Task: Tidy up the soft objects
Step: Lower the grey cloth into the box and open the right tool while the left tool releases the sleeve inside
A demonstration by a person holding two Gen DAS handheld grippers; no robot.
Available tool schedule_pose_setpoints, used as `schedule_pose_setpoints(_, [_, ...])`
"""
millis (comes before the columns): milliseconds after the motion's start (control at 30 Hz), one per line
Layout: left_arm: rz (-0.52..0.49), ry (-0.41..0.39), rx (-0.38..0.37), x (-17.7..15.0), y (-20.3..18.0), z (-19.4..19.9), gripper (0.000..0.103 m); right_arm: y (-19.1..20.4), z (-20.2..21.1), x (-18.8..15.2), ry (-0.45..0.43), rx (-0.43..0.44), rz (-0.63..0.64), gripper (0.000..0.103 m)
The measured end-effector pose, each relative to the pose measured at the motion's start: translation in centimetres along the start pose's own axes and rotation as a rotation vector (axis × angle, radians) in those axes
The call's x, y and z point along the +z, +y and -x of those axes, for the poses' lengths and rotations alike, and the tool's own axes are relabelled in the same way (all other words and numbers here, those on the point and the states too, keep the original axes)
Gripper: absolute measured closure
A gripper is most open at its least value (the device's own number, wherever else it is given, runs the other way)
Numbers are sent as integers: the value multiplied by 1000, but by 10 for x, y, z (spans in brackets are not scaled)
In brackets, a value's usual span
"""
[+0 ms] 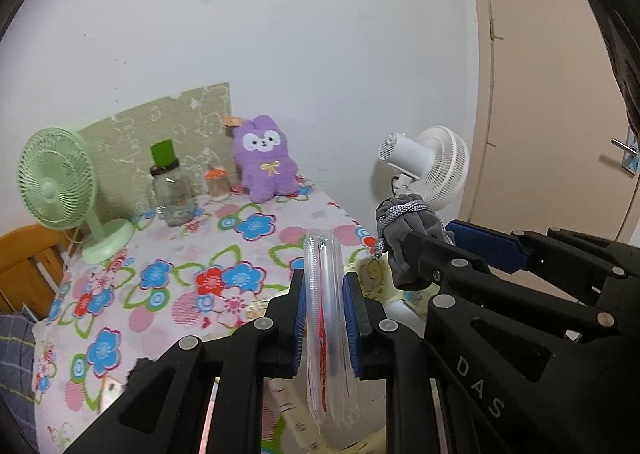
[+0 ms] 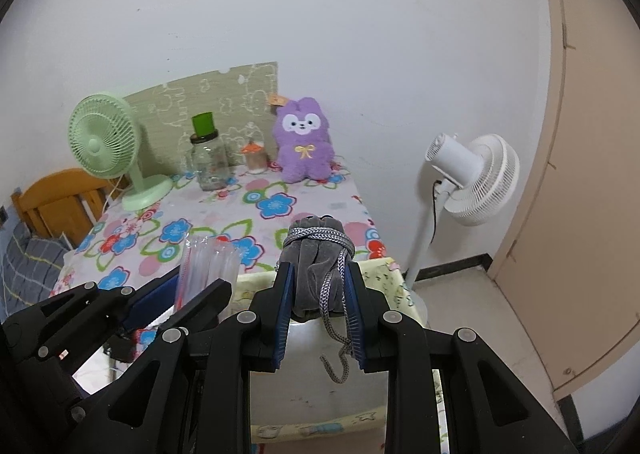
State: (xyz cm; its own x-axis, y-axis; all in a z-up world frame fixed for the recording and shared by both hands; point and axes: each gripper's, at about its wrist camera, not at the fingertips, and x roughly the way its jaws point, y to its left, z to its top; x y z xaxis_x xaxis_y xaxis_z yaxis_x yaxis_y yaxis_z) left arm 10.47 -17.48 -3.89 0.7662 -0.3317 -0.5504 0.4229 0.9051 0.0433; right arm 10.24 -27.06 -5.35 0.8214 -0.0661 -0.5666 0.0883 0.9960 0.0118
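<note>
Ahead of both tongs, a flower-print table (image 2: 256,226) meets the white wall (image 2: 320,34). Left gripper (image 1: 325,318) pinches a clear plastic pack (image 1: 326,334); right gripper (image 2: 320,294) clamps a grey drawstring pouch (image 2: 316,274).

Wooden chair (image 2: 52,198) half hidden behind the tabletop (image 2: 280,222), white fan (image 1: 432,170) pole blocked by the grey pouch (image 1: 408,230), small orange-lidded jar (image 1: 217,184) contents too blurred to tell

The only lettering I can read is "DAS", in pale capitals along the black body of the right gripper (image 1: 440,238). Nothing else carries legible text.
</note>
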Motion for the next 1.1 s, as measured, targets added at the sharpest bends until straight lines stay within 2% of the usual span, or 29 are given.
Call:
schedule_pose_setpoints(200, [17,39,-14,-3,-6,-24,81,-14,-17,-4,31,-5,-28,74])
schedule_pose_setpoints(267, [24,63,3,-6,-6,-33,72,-16,-25,-7,48,-1,-28,74])
schedule_pose_setpoints(333, [27,91,6,-9,-6,-41,69,-17,-31,-10,63,7,-26,74])
schedule_pose_setpoints(433, [35,128,-6,-13,-5,-49,60,-19,-39,-15,86,23,-32,74])
schedule_pose_setpoints(567, [28,161,2,-18,-4,-55,41,-19,-53,-19,122,29,-35,74])
schedule_pose_setpoints(667, [17,180,12,-20,-5,-56,33,-18,-61,-22,146,32,-41,74])
schedule_pose_setpoints(833, [7,199,25,-21,-4,-60,29,-18,-70,-24,178,34,-57,69])
schedule_pose_setpoints(867, [7,203,28,-21,-3,-60,27,-17,-71,-24,183,26,-55,66])
schedule_pose_setpoints(933, [6,205,32,-21,-2,-60,26,-16,-71,-23,187,15,-52,51])
schedule_pose_setpoints(967, [5,204,35,-22,-2,-59,24,-15,-70,-23,185,5,-55,35])
schedule_pose_setpoints(1000, [5,202,33,-22,-2,-59,23,-16,-69,-23,181,-6,-57,24])
schedule_pose_setpoints(1100, [16,208,6,-21,0,-56,19,-12,-62,-23,149,-26,-41,23])
